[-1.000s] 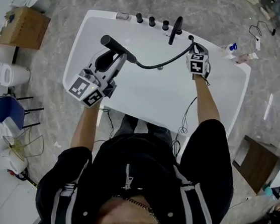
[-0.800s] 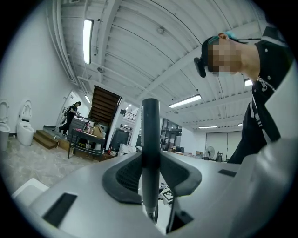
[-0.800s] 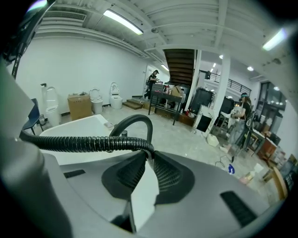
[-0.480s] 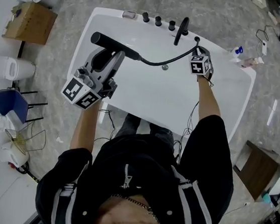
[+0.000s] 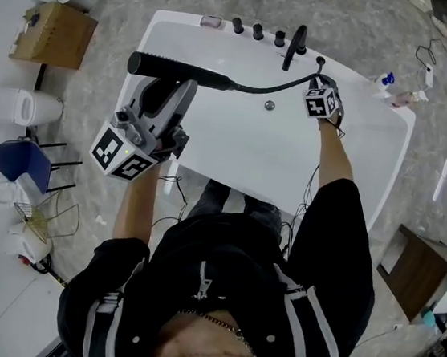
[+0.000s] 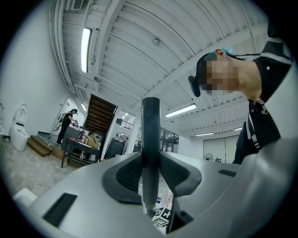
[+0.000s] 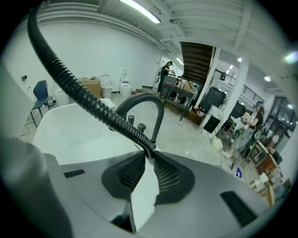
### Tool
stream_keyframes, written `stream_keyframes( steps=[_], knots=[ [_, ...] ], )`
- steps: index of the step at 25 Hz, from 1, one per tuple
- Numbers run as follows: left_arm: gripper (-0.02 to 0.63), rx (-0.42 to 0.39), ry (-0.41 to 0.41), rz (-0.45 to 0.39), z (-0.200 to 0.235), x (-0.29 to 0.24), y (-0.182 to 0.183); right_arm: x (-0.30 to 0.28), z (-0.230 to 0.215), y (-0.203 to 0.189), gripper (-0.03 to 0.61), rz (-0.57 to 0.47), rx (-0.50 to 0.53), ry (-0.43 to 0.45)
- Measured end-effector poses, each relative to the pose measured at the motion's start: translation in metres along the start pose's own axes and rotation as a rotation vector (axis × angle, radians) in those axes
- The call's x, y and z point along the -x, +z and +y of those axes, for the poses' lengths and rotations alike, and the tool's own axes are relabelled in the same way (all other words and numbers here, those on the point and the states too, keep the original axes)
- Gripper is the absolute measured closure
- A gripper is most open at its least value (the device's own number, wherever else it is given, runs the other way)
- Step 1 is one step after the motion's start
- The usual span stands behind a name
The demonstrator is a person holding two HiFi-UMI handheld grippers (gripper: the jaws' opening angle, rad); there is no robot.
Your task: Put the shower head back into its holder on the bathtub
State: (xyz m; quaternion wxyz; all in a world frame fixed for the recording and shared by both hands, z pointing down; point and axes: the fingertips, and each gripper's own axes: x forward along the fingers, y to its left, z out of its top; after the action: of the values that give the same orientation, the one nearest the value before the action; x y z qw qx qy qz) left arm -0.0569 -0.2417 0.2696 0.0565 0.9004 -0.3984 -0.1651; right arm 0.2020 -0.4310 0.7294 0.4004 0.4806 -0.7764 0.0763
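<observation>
The black shower head point(image 5: 168, 68) lies level above the left part of the white bathtub point(image 5: 243, 148), with my left gripper point(image 5: 180, 86) shut on its handle. In the left gripper view the handle point(image 6: 150, 139) stands upright between the pads. Its ribbed black hose point(image 5: 271, 89) runs right to my right gripper point(image 5: 318, 80), which is shut on it close to the tub's far rim. In the right gripper view the hose point(image 7: 88, 101) runs into the closed pads of the right gripper point(image 7: 149, 160). The curved black faucet point(image 5: 293, 48) and three black knobs point(image 5: 258, 32) stand on that rim.
Left of the tub are a cardboard box point(image 5: 54, 32), a white toilet point(image 5: 12, 108) and a blue chair point(image 5: 16, 166). Small bottles point(image 5: 391, 79) sit beyond the tub's right corner. A wooden cabinet point(image 5: 418, 270) stands at the right. Cables point(image 5: 176, 184) hang by the tub's near edge.
My left gripper has lifted the shower head, which now shows further left in the head view, and the hose has drawn straighter. My right gripper has sunk a little, still on the hose.
</observation>
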Motion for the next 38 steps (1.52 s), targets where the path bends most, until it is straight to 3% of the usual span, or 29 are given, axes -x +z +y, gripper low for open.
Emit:
stream_keyframes(
  steps=[5, 13, 21, 23, 32, 38],
  knots=[
    [0.483, 0.008, -0.029, -0.024, -0.008, -0.005, 0.01, 0.004, 0.01, -0.005, 0.495, -0.005, -0.087, 0.048],
    [0.483, -0.003, -0.068, -0.034, -0.019, -0.013, 0.015, 0.036, 0.015, -0.024, 0.488, -0.005, -0.091, 0.06],
    [0.483, -0.019, -0.118, -0.024, -0.031, -0.028, 0.019, 0.118, 0.06, -0.061, 0.53, -0.048, -0.307, 0.071],
    [0.483, -0.029, -0.141, -0.009, -0.035, -0.038, 0.017, 0.135, 0.069, -0.081, 0.568, -0.036, -0.374, 0.061],
    [0.483, -0.102, -0.226, 0.012, -0.065, -0.07, 0.024, 0.217, 0.086, -0.129, 0.569, -0.059, -0.522, -0.028],
    [0.483, -0.125, -0.285, 0.007, -0.075, -0.107, 0.025, 0.253, 0.074, -0.146, 0.569, -0.08, -0.561, -0.099]
  ],
)
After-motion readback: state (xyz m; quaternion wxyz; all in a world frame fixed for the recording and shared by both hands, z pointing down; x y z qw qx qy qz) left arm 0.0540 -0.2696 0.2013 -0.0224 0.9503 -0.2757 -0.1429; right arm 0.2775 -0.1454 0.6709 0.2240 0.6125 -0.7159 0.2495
